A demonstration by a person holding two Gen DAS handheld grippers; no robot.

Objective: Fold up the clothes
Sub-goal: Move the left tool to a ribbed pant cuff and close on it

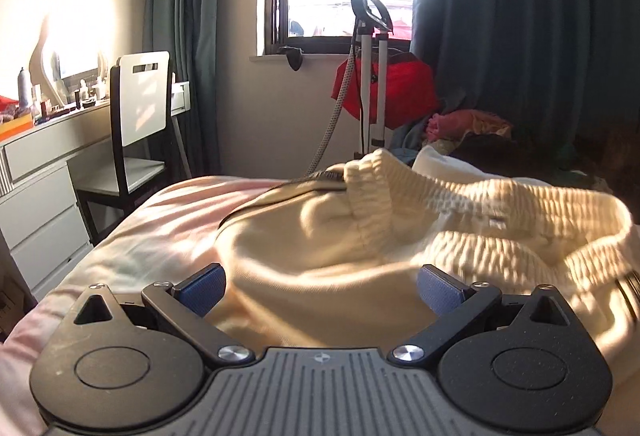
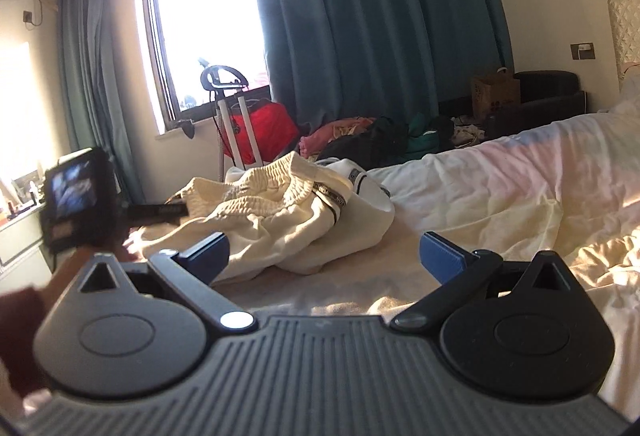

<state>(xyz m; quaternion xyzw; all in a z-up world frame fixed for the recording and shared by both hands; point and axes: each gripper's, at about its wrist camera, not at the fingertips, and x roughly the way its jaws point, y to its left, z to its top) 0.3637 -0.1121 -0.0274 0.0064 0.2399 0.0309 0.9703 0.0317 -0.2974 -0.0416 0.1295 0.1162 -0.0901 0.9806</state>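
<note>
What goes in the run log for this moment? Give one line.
task: fold clothes | left gripper: open, over cream pants | right gripper: open, short of pants | pants: crumpled, unfolded on bed

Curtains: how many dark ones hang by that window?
2. One curtain hangs left of the window; a wider, darker curtain hangs right of it. More may lie outside the pictures.

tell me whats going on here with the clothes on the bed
A person is holding a two-finger tool in each hand over a bed to fold clothes. A cream garment with an elastic waistband lies crumpled on the sheet, not yet folded. The left tool is open right at the fabric, gripping nothing. The right tool is also open, a little back from the pile.
</note>
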